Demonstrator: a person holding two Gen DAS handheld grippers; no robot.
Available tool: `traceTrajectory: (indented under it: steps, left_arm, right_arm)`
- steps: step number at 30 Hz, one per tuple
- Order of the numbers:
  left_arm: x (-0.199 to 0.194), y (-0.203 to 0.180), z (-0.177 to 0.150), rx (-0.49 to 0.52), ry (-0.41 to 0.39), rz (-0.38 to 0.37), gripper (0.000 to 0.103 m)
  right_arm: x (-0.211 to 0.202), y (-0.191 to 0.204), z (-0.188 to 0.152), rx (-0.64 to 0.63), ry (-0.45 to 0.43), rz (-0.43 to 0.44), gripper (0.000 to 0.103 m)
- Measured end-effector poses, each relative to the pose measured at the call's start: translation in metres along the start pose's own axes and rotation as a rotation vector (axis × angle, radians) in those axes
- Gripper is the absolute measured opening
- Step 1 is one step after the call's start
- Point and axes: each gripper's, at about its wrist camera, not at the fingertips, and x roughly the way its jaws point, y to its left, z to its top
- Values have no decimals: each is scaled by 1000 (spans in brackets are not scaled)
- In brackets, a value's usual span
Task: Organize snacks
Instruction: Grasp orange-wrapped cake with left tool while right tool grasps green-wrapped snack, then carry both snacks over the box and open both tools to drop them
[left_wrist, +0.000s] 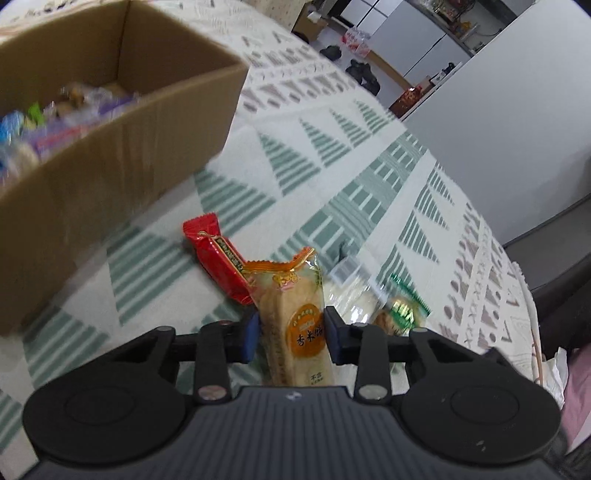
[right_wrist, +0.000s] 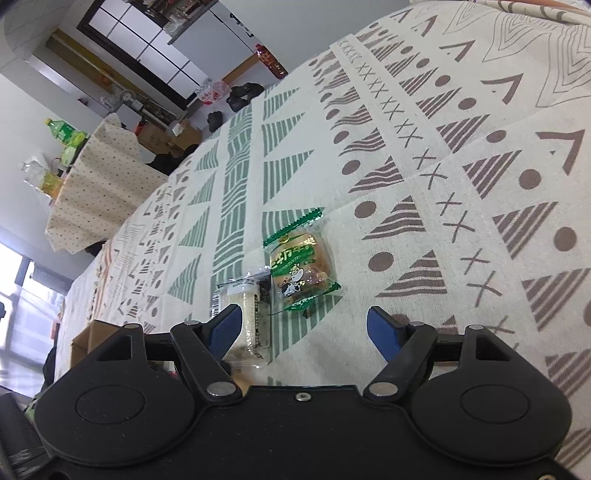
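- The left gripper (left_wrist: 291, 334) is clamped on a rice cracker pack (left_wrist: 293, 317), blue pads pressing both long sides.
- The pack's long axis runs straight along the fingers, its crimped orange end pointing away from the camera; clear wrap, pale crackers, round orange label.
- It's held above the patterned tablecloth (left_wrist: 332, 155), with a red snack (left_wrist: 218, 258) just behind and the cardboard box (left_wrist: 110, 155) of snacks off to the left.
- The right gripper (right_wrist: 304, 328) is spread wide, holding nothing, over a green-edged snack (right_wrist: 299, 266) and a clear-wrapped snack (right_wrist: 247, 317) lying side by side.
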Motion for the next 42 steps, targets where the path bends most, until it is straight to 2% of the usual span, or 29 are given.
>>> traceTrajectory:
  steps: [5, 14, 19, 26, 27, 29, 30, 31, 34, 42]
  left_arm:
    - [-3, -5, 17, 17, -10, -18, 35]
    - [4, 1, 43, 24, 37, -15, 35]
    - [6, -1, 50, 56, 52, -9, 35]
    - [6, 3, 52, 68, 59, -1, 35]
    - [5, 4, 51, 68, 56, -2, 35]
    - [2, 4, 51, 63, 51, -7, 35]
    - [0, 5, 50, 61, 44, -11, 35]
    - [-3, 5, 50, 63, 37, -15, 35]
    - [-9, 8, 48, 55, 27, -27, 35]
    - [-34, 6, 46, 76, -11, -41, 35]
  right_arm:
    - [10, 7, 4, -4, -24, -24, 75]
    - [29, 19, 12, -21, -53, -92, 75]
    - [38, 27, 13, -71, -71, -148, 74]
    - [51, 36, 12, -150, -76, -208, 68]
    - [52, 38, 11, -175, -71, -217, 63]
    - [52, 40, 9, -211, -47, -212, 54]
    - [52, 40, 7, -218, -32, -200, 46]
    - [51, 41, 6, -228, -21, -193, 44]
    - [46, 42, 2, -239, -7, -173, 43]
    - [22, 37, 2, -165, -12, -100, 42]
